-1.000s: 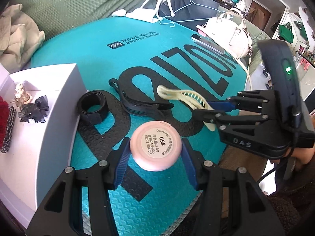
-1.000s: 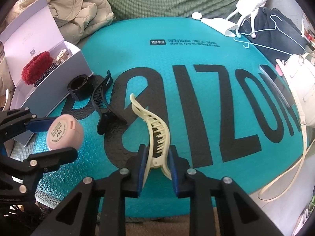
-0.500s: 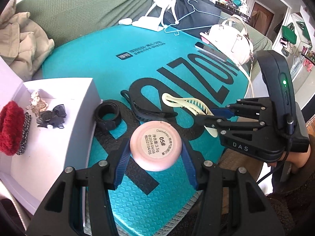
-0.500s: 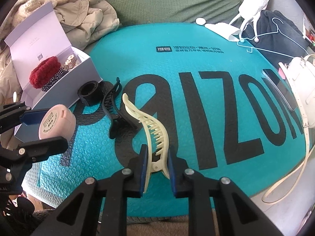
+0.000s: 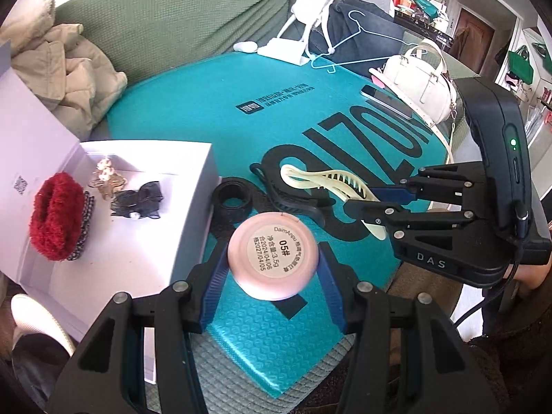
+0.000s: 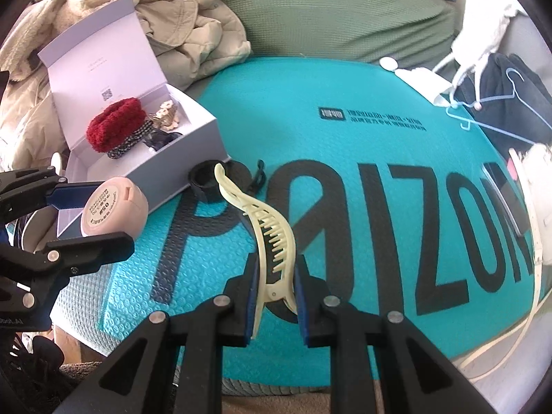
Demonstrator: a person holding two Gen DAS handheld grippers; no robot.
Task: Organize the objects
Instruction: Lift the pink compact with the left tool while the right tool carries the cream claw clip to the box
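Compact (image 5: 272,261), pink and round, sits pinched between the blue pads of the left gripper (image 5: 272,276), label side up toward the camera, lifted clear of the teal mat (image 5: 193,110) and hanging just beside the near corner of the white box (image 5: 165,158). From the right wrist view that same compact (image 6: 115,207) shows side-on in the left gripper (image 6: 89,212), held in front of the box (image 6: 193,138). Over on the other side, the right gripper (image 6: 274,293) is clamped nearly shut on the hinge end of the cream claw clip (image 6: 272,241), the clip's toothed length arching up and away over the mat (image 6: 362,110), its tip reaching toward the black band (image 6: 201,179). In the left wrist view the right gripper (image 5: 362,203) comes in from the right, the clip (image 5: 324,184) sticking out of it sideways above the black clip (image 5: 286,196) that lies on the mat. The black band (image 5: 233,198) lies just beside the box wall, next to the black clip. Inside the open box: a red scrunchie (image 5: 57,214), a dark patterned tie (image 5: 84,227) tucked against it, a gold hairpiece (image 5: 107,176) and a black bow (image 5: 138,200). At the mat's far edge rest a phone (image 5: 386,100) and a white handbag (image 5: 417,76), with a blue hanger (image 5: 358,41) beyond.
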